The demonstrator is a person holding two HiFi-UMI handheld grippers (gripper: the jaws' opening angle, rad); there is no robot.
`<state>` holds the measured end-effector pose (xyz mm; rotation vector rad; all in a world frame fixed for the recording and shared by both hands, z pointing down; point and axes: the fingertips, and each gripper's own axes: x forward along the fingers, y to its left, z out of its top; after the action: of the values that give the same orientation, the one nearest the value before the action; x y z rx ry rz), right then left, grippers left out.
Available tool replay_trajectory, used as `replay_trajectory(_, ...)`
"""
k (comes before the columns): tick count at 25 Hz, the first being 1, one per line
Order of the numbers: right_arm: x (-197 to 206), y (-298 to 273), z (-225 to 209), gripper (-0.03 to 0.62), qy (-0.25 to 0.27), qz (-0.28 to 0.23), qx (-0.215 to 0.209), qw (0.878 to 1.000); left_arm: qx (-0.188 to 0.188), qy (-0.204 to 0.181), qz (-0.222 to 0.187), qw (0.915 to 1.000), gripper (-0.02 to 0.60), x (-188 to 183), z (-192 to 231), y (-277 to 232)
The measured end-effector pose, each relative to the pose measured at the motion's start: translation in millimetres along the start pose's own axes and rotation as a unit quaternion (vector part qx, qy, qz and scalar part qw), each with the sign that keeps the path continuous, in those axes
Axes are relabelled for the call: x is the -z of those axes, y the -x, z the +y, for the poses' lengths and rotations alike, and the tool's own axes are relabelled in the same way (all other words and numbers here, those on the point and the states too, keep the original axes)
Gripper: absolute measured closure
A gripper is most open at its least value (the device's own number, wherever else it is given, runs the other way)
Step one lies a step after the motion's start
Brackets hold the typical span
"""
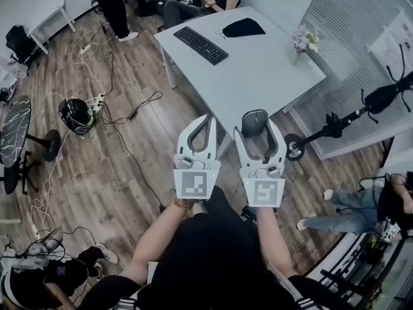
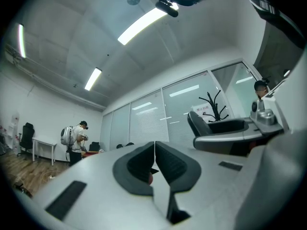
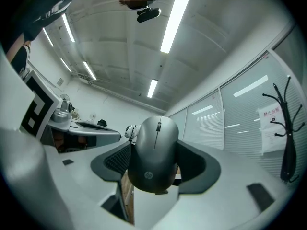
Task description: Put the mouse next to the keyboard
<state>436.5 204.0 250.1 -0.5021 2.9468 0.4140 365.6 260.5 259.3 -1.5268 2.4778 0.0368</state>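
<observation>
In the head view, the right gripper (image 1: 256, 129) held the mouse (image 1: 254, 120) at the tips of its fingers. It was raised over the floor, just short of the near corner of the bench (image 1: 258, 76). The keyboard (image 1: 201, 44) lay toward the far end of that bench, well apart from the mouse. The left gripper (image 1: 206, 121) hung just beside the right one with nothing in it. The pick-up looked done and the setting-down not yet begun, so this was judged the carrying step. The next move called for a long reach across the bench to the bare top just beside the keyboard. There the mouse would need lowering until it rested, and only then releasing.

In the left gripper view, the left gripper (image 2: 154, 150) had its fingers (image 2: 136, 164) pressed together with nothing between them.

In the right gripper view, the right gripper (image 3: 154, 169) was clamped on the mouse (image 3: 153, 150). A dark pad of the fingers (image 3: 112, 162) touched each flank. Most of the mouse's body stood proud of the pads, scroll wheel away from the camera. Held by its sides only, it seemed liable to slip if jolted.
</observation>
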Motion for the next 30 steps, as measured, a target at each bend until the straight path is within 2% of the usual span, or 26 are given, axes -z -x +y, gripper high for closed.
replay_trajectory(2, 4.8, -11.6, -8.4, 0.293, 0.001, 0.000, -0.001, 1.000, -0.004, 0.006, -0.004, 1.0000, 0.569, 2.2, 2.3, -14.5)
replay_trajectory(7, 11.7, -47.3, -27.6, 0.293, -0.001, -0.008, -0.009, 1.000, -0.007, -0.013, -0.005, 0.9999, 0.569, 8.6, 11.6, -53.7)
replay_trajectory(11, 23.7, -74.2, -45.0, 0.295, -0.002, -0.006, -0.018, 1.000, -0.019, -0.002, -0.003, 0.9998, 0.569, 17.7, 16.2, -84.6)
replay_trajectory(14, 31.3, -92.1, -56.5, 0.295, -0.003, -0.014, -0.024, 1.000, -0.022, -0.020, -0.003, 0.9995, 0.569, 23.8, 17.9, -104.8)
replay_trajectory(21, 45.4, -127.4, -79.0, 0.296, -0.010, -0.023, -0.027, 0.999, -0.040, -0.036, 0.002, 0.9986, 0.569, 33.2, 24.0, -143.4)
replay_trajectory(30, 55.6, -161.1, -85.5, 0.296, -0.011, -0.020, -0.021, 1.000, -0.050, -0.019, 0.002, 0.9986, 0.569, 45.8, 43.0, -168.0)
